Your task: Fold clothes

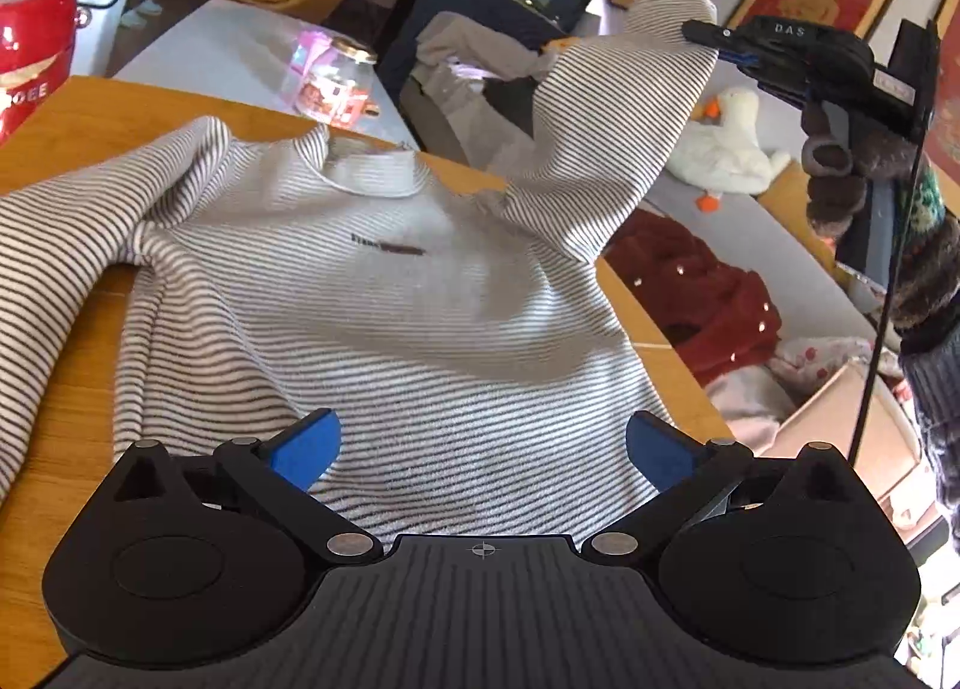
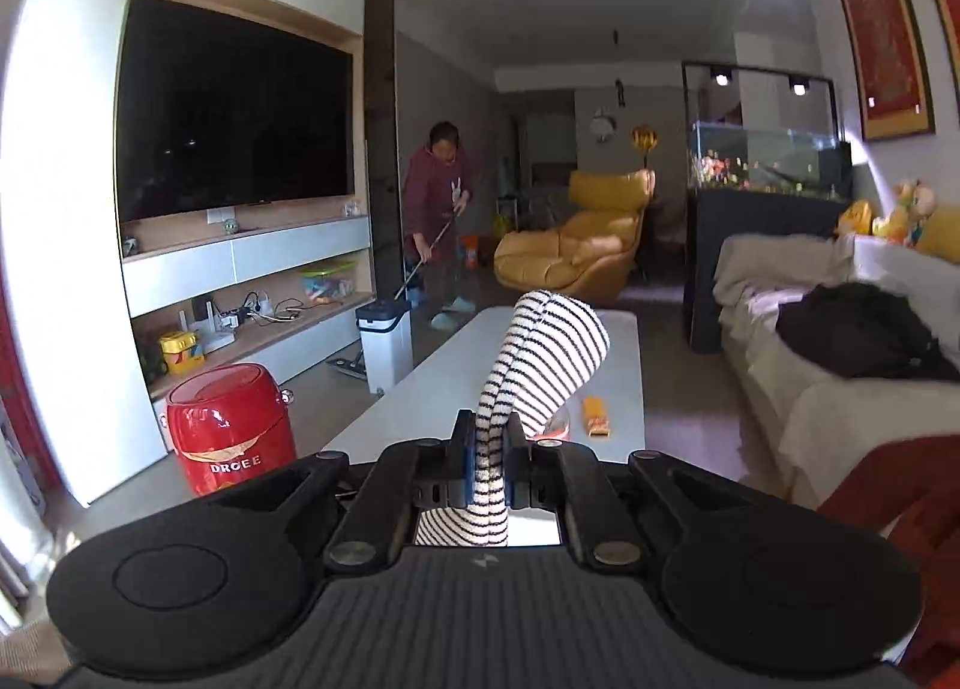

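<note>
A striped white and dark sweater [image 1: 384, 317] lies front up on the wooden table [image 1: 66, 389], collar away from me. Its right sleeve [image 1: 606, 125] is lifted high off the table. My right gripper [image 1: 705, 38] is shut on the sleeve's cuff at the upper right of the left wrist view. In the right wrist view the cuff [image 2: 540, 353] stands up between the shut pads of the right gripper [image 2: 489, 449]. My left gripper [image 1: 480, 443] hangs open above the sweater's hem, blue pads wide apart with nothing between them. The left sleeve [image 1: 54, 269] lies spread on the table.
A red tin [image 1: 30, 53] stands at the table's far left corner. A glass jar [image 1: 336, 83] sits on the white coffee table [image 2: 480, 365] beyond. A sofa with red and pale clothes [image 1: 702, 293] runs along the right. A person mops the floor [image 2: 438, 221] near the television.
</note>
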### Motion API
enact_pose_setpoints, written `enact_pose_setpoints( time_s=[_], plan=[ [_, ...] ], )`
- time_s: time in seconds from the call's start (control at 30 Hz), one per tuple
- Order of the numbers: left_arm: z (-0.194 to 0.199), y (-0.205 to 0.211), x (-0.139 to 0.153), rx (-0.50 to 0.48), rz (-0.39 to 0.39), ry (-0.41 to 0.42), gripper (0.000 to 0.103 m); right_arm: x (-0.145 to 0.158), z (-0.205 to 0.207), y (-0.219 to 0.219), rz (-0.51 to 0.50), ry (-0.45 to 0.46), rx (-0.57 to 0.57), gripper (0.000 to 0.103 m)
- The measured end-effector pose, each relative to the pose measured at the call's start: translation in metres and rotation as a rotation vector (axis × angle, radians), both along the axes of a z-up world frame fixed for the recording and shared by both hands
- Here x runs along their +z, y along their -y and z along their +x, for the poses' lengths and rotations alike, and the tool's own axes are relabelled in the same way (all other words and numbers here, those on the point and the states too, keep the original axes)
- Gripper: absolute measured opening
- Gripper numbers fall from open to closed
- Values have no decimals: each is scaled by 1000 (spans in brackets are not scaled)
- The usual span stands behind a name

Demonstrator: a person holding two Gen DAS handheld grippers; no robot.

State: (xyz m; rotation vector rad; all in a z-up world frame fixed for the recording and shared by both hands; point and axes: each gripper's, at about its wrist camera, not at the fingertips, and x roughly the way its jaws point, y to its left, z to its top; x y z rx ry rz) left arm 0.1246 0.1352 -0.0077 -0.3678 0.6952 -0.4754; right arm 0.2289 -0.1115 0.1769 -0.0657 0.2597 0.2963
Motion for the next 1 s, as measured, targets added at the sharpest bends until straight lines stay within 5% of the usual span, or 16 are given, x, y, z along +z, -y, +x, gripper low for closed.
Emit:
enact_pose_setpoints(
  time_s=[0.17, 0.3, 0.4, 0.43, 0.6, 0.73, 0.93, 1.0],
  plan=[
    [-15, -12, 23, 53, 109, 62, 103, -40, -14, -91, -156, 31, 109, 8],
    [-13, -30, 25, 88, 75, 29, 103, -67, -28, -117, -35, -133, 372, 17],
    [-3, -41, 24, 125, 43, 1, 103, -76, -29, -97, 42, -171, 329, 54],
    [2, -43, 23, 132, 27, -7, 103, -81, -28, -87, 66, -195, 310, 59],
    [42, -55, 16, 207, -92, -47, 103, -130, -28, -36, 152, -349, 215, 60],
    [81, -62, 8, 329, -91, -83, 103, -173, -38, -10, 152, -408, 119, 60],
    [116, -54, 0, 386, 22, -148, 66, -186, -58, -1, 119, -348, 112, 68],
    [118, -47, 3, 364, 76, -135, 29, -179, -60, -6, 44, -293, 127, 68]
  ],
)
